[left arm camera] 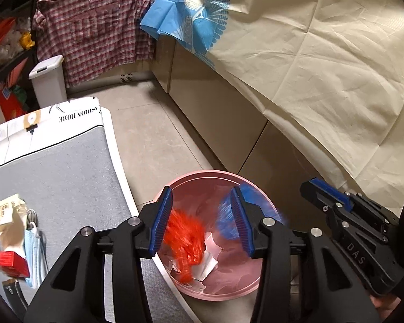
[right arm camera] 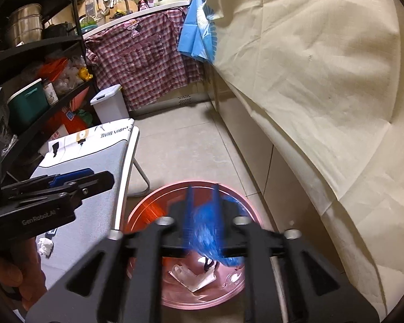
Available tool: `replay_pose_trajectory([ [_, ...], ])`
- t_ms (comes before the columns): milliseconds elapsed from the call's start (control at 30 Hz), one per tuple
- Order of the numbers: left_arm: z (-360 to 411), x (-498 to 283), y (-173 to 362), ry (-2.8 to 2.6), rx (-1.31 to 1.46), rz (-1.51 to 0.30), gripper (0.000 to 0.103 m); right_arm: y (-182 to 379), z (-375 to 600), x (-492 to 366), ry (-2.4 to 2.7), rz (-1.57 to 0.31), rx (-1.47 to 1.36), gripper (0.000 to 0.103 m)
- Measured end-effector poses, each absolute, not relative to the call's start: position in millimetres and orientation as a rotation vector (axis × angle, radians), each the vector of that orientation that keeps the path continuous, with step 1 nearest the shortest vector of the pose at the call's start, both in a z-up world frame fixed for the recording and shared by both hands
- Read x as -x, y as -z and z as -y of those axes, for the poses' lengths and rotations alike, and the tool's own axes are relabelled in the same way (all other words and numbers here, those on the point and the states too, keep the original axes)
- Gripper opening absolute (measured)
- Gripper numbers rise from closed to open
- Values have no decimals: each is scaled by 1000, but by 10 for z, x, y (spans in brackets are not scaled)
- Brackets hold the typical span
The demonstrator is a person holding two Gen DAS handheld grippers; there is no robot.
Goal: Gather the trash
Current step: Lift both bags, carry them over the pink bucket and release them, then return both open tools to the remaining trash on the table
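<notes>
A pink bin (left arm camera: 202, 173) stands on the tiled floor with crumpled white paper (left arm camera: 210, 258) in its bottom. My left gripper (left arm camera: 199, 220) hangs open over it. A blurred orange wrapper (left arm camera: 185, 245) is beside the left pad, loose above the paper. A blurred blue wrapper (left arm camera: 226, 215) shows behind the right finger. In the right wrist view my right gripper (right arm camera: 202, 215) stands over the same bin (right arm camera: 229, 290), jaws apart, with the smeared blue wrapper (right arm camera: 212, 234) loose between and below them. The orange wrapper (right arm camera: 150, 212) is a blur at the bin's left side.
A grey-covered board (left arm camera: 54, 175) on the left carries a torn carton (left arm camera: 9, 215), a red box (left arm camera: 8, 259), a blue face mask (left arm camera: 36, 253) and a crumpled tissue (right arm camera: 44, 245). A cream cloth (left arm camera: 323, 67) drapes the counter on the right. A white lidded bin (left arm camera: 49, 80) stands further back.
</notes>
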State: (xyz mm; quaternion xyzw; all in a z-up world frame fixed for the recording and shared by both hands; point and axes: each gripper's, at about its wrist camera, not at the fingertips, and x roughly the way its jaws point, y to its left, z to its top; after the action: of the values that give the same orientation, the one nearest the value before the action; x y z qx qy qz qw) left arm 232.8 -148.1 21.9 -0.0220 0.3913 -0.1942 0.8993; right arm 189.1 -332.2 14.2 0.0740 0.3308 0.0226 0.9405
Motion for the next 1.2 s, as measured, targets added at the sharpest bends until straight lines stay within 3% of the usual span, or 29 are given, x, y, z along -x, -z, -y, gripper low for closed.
replay_pose_trajectory([
  [33, 1473, -2317, -222, 401, 44, -808, 45, -141, 3334, -1880, -43, -671, -151, 37],
  [333, 1180, -2094, -382, 372, 28, -776, 45, -183, 3283, -1826, -61, -642, -146, 37],
  [633, 417, -1689, -725, 303, -17, -712, 44, -321, 3028, -1671, -110, -597, -105, 37],
  [867, -374, -1457, -907, 220, -49, -676, 36, -428, 2747, -1501, -176, -555, -58, 37],
  [967, -736, -1424, -884, 168, -58, -674, 30, -455, 2629, -1473, -224, -558, -71, 34],
  [1200, -1545, -1437, -621, 49, 86, -693, 18, -541, 2231, -1415, -359, -531, -130, 14],
])
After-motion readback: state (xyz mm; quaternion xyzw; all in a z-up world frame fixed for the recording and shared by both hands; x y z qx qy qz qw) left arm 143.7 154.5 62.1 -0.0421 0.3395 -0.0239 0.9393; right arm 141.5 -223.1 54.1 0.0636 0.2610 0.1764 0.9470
